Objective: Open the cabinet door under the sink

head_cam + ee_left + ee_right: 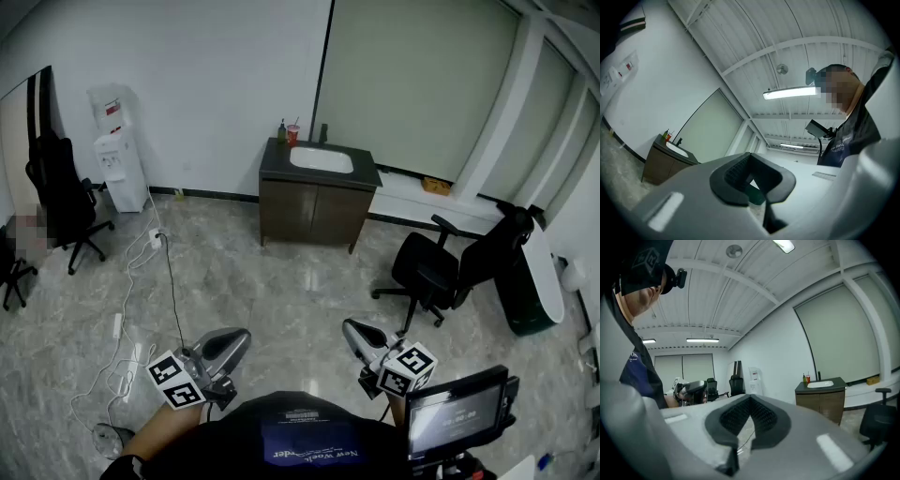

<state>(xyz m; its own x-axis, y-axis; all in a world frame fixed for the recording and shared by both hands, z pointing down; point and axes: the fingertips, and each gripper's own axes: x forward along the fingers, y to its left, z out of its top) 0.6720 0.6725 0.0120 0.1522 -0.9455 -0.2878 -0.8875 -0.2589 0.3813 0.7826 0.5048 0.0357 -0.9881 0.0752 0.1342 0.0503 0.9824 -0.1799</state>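
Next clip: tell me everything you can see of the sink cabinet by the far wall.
The sink cabinet is a low, dark brown, wood-look unit. Its darker countertop holds a white basin. A dark faucet stands behind the basin, and a small bottle and a red cup sit at the back left corner. Its two front doors are both shut. It stands upright on short legs on the marbled floor, with its back against the white wall.

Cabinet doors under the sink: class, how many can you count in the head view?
2. The left door and the right door sit side by side below the sink, both shut. None seems hidden.
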